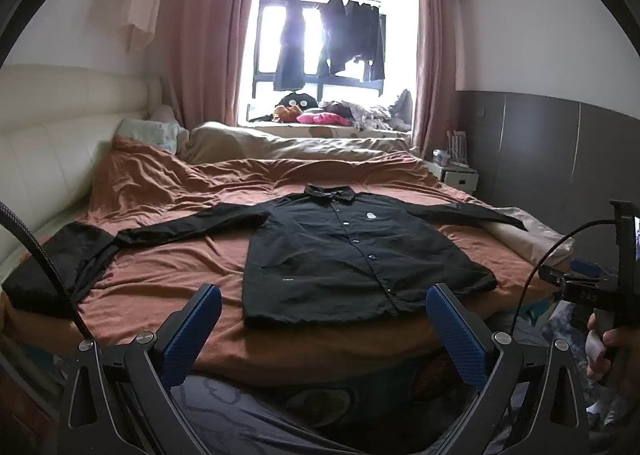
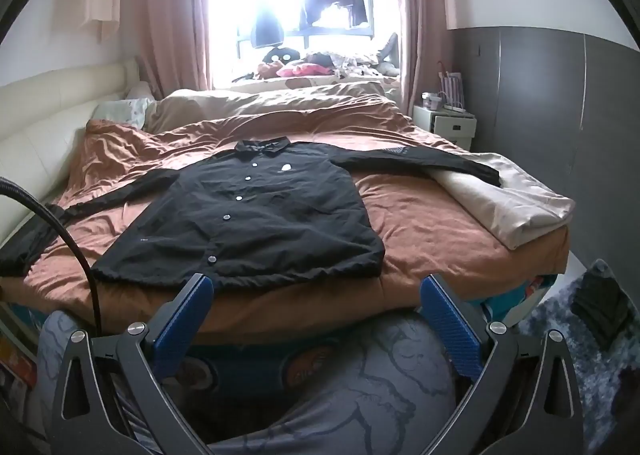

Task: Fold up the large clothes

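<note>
Black jacket (image 1: pixel 352 251) lies flat and buttoned on my bed (image 1: pixel 168 255), collar at twelve o'clock, hem at six, both sleeves spread straight out at nine and three. From the right wrist view the same jacket (image 2: pixel 256 215) sits slightly to eleven o'clock of me.

I hold both claws short of the bed's near edge. The left gripper (image 1: pixel 324 329) has its jaws wide apart with nothing between them; the right gripper (image 2: pixel 314 317) is the same, wide and empty.

I judge that folding has not begun: the jacket is laid out and untouched. The next move probably calls for reaching over the hem to take a sleeve or a shoulder edge and bring it across the chest.

Rust-brown bedding covers the bed, rumpled toward the cream headboard (image 1: pixel 52 135) at nine o'clock. A folded cream blanket (image 2: pixel 508 207) lies at two o'clock, under the right cuff. At twelve o'clock a bright window (image 1: pixel 336 39) with pink curtains has dark clothes hanging in it.
</note>
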### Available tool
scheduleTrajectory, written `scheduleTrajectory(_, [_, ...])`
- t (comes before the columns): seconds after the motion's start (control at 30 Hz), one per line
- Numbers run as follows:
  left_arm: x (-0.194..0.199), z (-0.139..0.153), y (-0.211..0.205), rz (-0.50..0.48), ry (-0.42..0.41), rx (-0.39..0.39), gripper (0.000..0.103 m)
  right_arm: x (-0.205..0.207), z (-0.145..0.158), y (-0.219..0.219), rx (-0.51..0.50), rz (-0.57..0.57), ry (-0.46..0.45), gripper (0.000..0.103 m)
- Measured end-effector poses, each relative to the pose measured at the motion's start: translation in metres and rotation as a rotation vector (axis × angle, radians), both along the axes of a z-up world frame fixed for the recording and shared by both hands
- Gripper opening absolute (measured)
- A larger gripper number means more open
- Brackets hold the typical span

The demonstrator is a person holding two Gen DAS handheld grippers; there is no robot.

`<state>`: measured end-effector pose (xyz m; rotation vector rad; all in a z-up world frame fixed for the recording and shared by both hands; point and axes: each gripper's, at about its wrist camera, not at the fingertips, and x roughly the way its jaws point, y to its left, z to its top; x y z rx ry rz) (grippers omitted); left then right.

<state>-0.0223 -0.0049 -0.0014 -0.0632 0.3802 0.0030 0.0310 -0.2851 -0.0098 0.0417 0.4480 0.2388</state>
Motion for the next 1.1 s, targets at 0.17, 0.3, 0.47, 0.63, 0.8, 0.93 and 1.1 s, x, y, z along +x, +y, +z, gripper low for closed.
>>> scheduleTrajectory(0.17, [-0.003, 0.000, 0.001, -0.009, -0.010, -0.007, 0.103, -0.004, 0.001, 0.000, -0.002, 0.000, -0.004, 0.103])
scheduleTrajectory(0.3, [-0.004, -0.001, 0.001, -0.007, -0.012, -0.008, 0.103, -0.006, 0.001, 0.000, -0.002, -0.001, -0.004, 0.103])
scheduleTrajectory(0.47, [-0.004, 0.000, 0.003, -0.010, -0.013, -0.011, 0.103, -0.004, 0.000, -0.002, -0.002, 0.001, -0.010, 0.103])
scheduleTrajectory(0.63, [-0.004, 0.000, 0.002, -0.007, -0.015, -0.008, 0.103, -0.007, 0.001, -0.002, 0.001, 0.000, -0.006, 0.103])
scheduleTrajectory(0.8, [-0.010, 0.000, 0.005, -0.002, -0.027, -0.013, 0.103, -0.011, 0.003, -0.003, 0.002, -0.007, -0.007, 0.103])
scheduleTrajectory(0.93, [-0.013, 0.000, 0.007, 0.006, -0.036, -0.015, 0.103, -0.012, 0.003, -0.003, 0.005, -0.010, -0.008, 0.103])
scheduleTrajectory(1.1, [-0.013, 0.000, 0.008, 0.014, -0.033, 0.001, 0.103, -0.012, 0.003, 0.000, -0.027, -0.014, -0.033, 0.103])
